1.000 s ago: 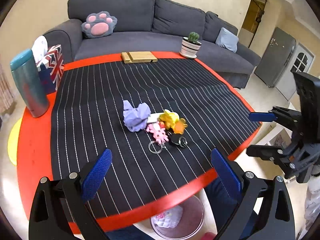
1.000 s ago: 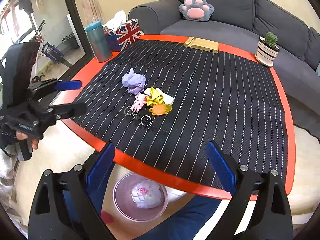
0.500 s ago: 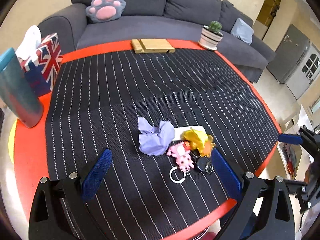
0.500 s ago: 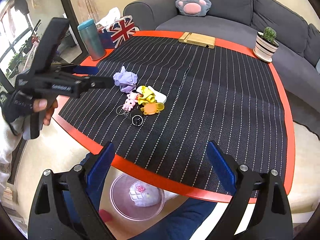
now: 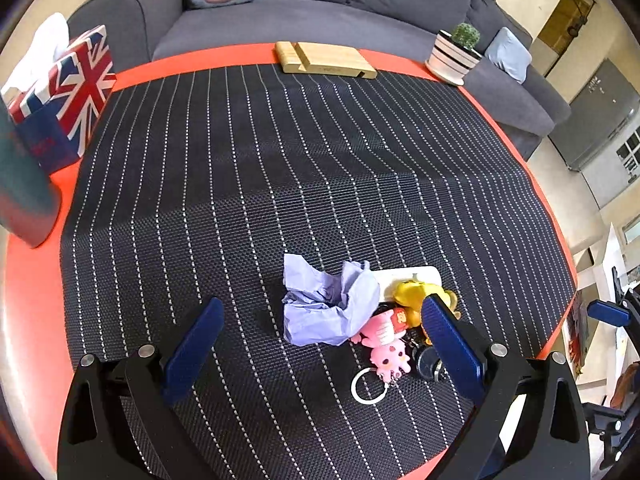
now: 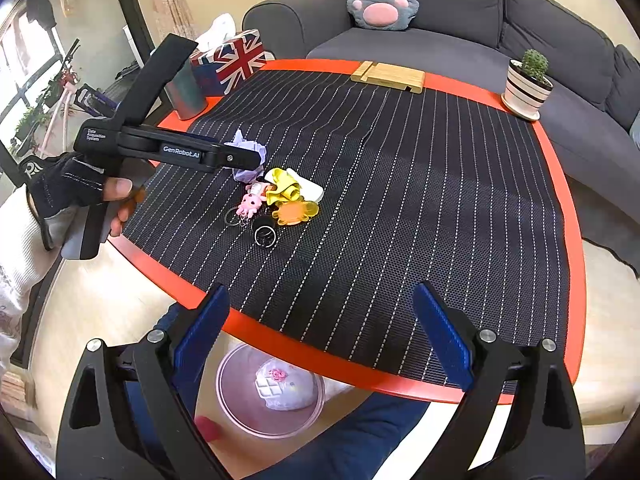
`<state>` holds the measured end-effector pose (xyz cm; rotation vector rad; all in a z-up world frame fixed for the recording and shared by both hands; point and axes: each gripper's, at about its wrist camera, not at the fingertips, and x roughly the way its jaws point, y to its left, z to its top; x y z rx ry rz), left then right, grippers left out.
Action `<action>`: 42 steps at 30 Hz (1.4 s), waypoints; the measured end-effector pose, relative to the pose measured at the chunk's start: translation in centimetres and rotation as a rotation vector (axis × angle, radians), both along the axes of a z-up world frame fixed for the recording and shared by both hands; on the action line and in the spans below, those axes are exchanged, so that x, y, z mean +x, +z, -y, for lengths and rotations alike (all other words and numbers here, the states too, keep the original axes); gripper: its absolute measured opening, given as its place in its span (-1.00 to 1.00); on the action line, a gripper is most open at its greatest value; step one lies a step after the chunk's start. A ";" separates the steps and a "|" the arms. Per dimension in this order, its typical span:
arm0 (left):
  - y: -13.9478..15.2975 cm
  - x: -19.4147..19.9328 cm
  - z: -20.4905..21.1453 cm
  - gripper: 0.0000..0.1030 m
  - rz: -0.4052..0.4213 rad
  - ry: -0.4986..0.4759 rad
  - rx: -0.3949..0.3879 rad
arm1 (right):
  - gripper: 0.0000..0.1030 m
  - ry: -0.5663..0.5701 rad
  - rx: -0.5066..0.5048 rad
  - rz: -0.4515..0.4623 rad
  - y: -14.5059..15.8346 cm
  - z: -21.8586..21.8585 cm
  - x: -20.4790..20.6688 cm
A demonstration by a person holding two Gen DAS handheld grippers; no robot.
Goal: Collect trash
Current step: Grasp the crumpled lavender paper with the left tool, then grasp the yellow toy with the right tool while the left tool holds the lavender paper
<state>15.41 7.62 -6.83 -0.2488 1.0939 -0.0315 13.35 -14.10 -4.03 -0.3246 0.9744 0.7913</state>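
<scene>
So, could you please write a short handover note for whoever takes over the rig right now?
Left hand-held gripper: open, empty, low over the mat with the crumpled lilac tissue between its fingers.
Right hand-held gripper: open, empty, at the near table edge above the pink bin.
The tissue lies on the striped mat, touching the keychain toys, which are not trash.
Done: one wad of trash already lies in the bin.
Left: close on the tissue only, lift it clear of the keyrings, drop it in the bin.
</scene>
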 end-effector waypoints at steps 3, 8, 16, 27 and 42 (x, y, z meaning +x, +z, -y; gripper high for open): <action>-0.3 0.0 -0.3 0.78 -0.003 0.009 -0.009 | 0.78 0.001 -0.002 -0.004 -0.2 -0.1 0.1; -0.9 0.0 -0.5 0.37 -0.014 0.009 -0.027 | 0.78 0.004 -0.006 -0.007 -0.5 -0.5 0.3; -0.7 -0.2 -0.2 -0.15 0.008 -0.003 -0.026 | 0.78 0.015 -0.010 -0.004 -0.4 -1.3 0.3; 1.6 -1.9 -0.2 -0.17 0.073 -0.020 0.008 | 0.78 0.037 -0.025 0.005 0.5 -3.9 1.2; 2.8 -5.0 -0.8 -0.17 0.105 -0.034 0.034 | 0.78 -0.008 -0.094 -0.063 -0.1 -9.0 5.1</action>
